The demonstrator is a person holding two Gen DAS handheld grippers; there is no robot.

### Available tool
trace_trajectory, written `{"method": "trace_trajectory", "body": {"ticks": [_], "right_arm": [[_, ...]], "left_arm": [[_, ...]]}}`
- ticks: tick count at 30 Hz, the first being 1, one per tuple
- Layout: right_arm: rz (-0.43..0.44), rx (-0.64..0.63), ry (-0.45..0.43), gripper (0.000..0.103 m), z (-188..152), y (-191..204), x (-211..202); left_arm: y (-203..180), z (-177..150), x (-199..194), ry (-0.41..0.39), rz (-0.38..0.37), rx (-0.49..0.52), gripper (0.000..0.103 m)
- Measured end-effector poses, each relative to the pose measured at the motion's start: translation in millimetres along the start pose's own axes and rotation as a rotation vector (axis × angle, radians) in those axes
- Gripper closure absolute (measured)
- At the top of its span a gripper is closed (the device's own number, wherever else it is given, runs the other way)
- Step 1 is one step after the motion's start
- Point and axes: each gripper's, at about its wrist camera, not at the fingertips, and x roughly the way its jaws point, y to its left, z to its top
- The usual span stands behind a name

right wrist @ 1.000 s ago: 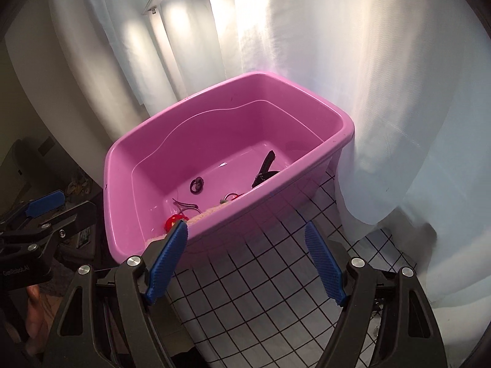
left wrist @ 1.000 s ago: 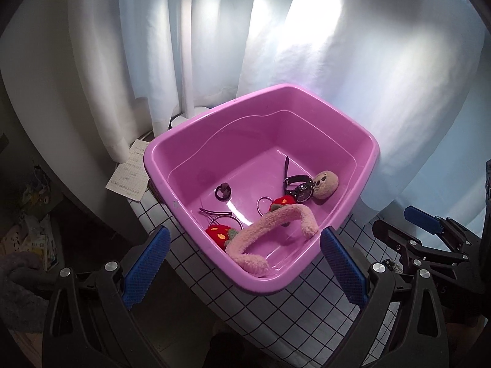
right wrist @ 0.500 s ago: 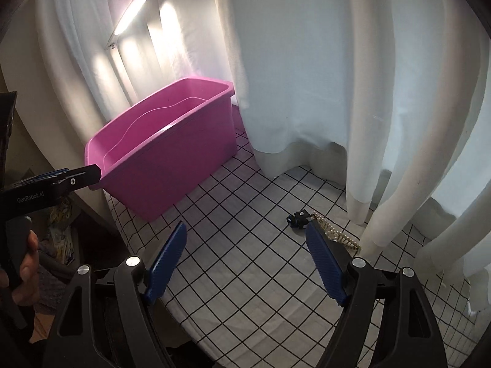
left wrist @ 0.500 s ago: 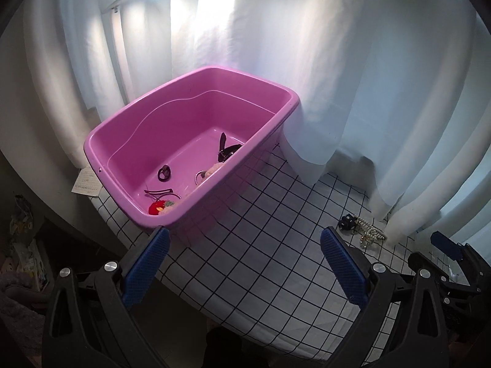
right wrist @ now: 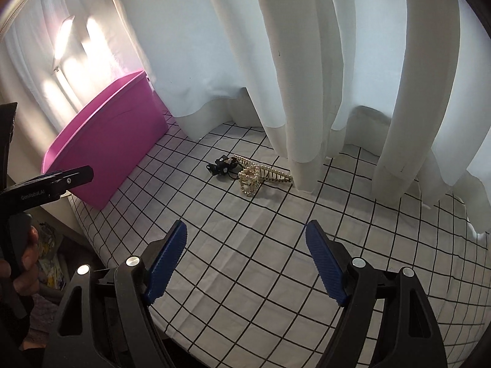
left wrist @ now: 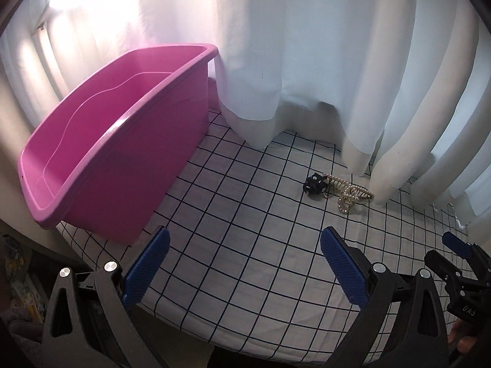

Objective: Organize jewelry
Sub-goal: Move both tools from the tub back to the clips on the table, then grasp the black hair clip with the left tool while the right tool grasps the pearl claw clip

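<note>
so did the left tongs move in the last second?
Yes. The left tongs swung right: the pink tub, centred between their tips a second ago, now sits far left, and the pearl jewelry pile has come into view.

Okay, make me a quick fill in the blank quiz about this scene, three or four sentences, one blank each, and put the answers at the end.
1. The big tub on the checked cloth is coloured ____.
2. The pearl hair claw lies touching a small ____ hair tie.
3. Both the left gripper and the right gripper have their jaws ____.
4. Behind the jewelry hangs a white ____.

Answers: pink; black; open; curtain
</note>
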Motion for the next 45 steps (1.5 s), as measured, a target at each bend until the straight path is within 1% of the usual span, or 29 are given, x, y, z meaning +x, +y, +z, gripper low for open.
{"method": "trace_trajectory", "body": {"ticks": [4, 8, 10, 14, 18, 22, 25, 28, 34, 39, 45], "right_arm": [[-0.003, 0.052, 0.006, 0.027, -2.1, -2.0, 27.9], [-0.019, 0.111, -0.005, 0.027, 4.3, 1.4, 57.0], [-0.035, 0.14, -0.017, 0.027, 7.5, 1.5, 71.5], [-0.076, 0.197, -0.018, 0.027, 13.3, -0.1, 102.0], [-0.121, 0.232, -0.032, 0.027, 17.9, -0.6, 125.4], [-0.162, 0.264, -0.048, 0.027, 20.1, -1.0, 145.0], [-0.189, 0.281, -0.059, 0.027, 21.5, -0.6, 154.0], [-0.219, 0.292, -0.069, 0.027, 24.0, -2.4, 159.7], [-0.254, 0.3, -0.076, 0.027, 31.5, -1.8, 168.3], [-0.302, 0.28, -0.083, 0.027, 32.6, -1.4, 167.9], [-0.332, 0.291, -0.086, 0.027, 33.0, -14.2, 165.7]], "left_arm": [[-8.0, 8.7, 29.9, 0.003, -0.007, 0.042, 0.006], [-17.7, 19.9, 67.3, 0.013, -0.012, 0.11, 0.006], [-21.9, 26.0, 85.7, 0.013, -0.011, 0.146, 0.006], [-29.8, 37.1, 120.7, 0.018, -0.034, 0.199, 0.006], [-34.7, 43.6, 146.9, 0.017, -0.058, 0.237, 0.006], [-37.0, 44.2, 162.2, 0.0, -0.091, 0.273, 0.006], [-39.2, 42.5, 172.2, -0.009, -0.099, 0.298, 0.006], [-38.8, 42.3, 180.4, -0.001, -0.124, 0.306, 0.006], [-38.9, 46.3, 189.1, 0.004, -0.162, 0.29, 0.006], [-45.2, 45.8, 190.4, -0.013, -0.184, 0.309, 0.006], [-54.0, 42.4, 190.1, -0.021, -0.209, 0.337, 0.006]]}}
